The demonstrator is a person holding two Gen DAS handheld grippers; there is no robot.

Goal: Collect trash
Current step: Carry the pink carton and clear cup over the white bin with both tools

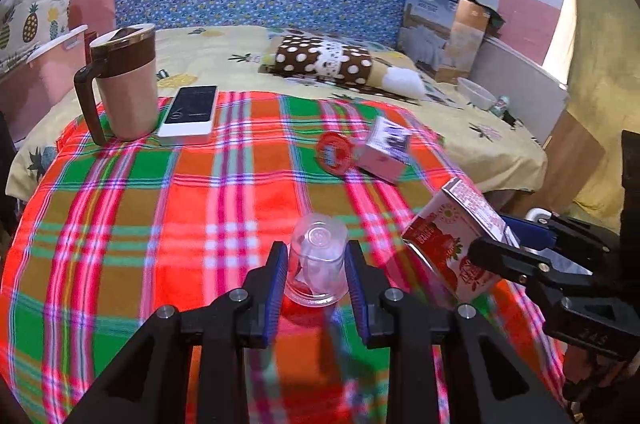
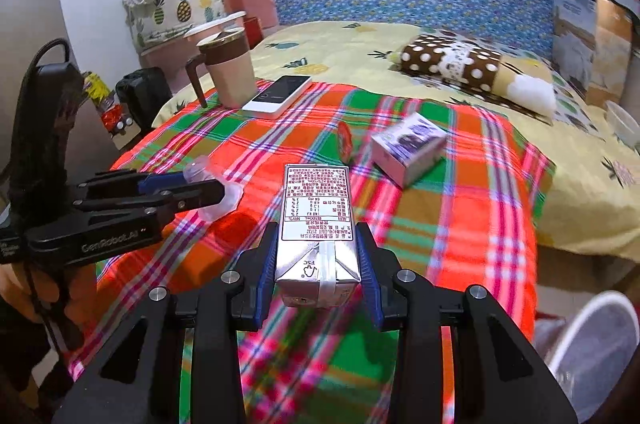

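My left gripper (image 1: 316,264) is shut on a clear plastic cup (image 1: 318,260), held off the plaid cloth with its base pointing away. From the right wrist view the same gripper (image 2: 192,189) shows at left with the cup (image 2: 216,191) in its blue pads. My right gripper (image 2: 318,256) is shut on a red and white drink carton (image 2: 317,220), lifted above the cloth; the left wrist view shows that carton (image 1: 452,236) at right in the right gripper (image 1: 500,244). A small white and purple box (image 1: 386,149) (image 2: 408,147) and a red round lid (image 1: 334,151) (image 2: 345,141) lie on the cloth.
A pink and brown lidded mug (image 1: 124,83) (image 2: 228,67) and a white phone (image 1: 190,115) (image 2: 280,93) sit at the cloth's far left. A polka-dot pillow (image 1: 332,63) lies on the yellow bedsheet. A white bin (image 2: 592,344) stands at lower right beside the bed.
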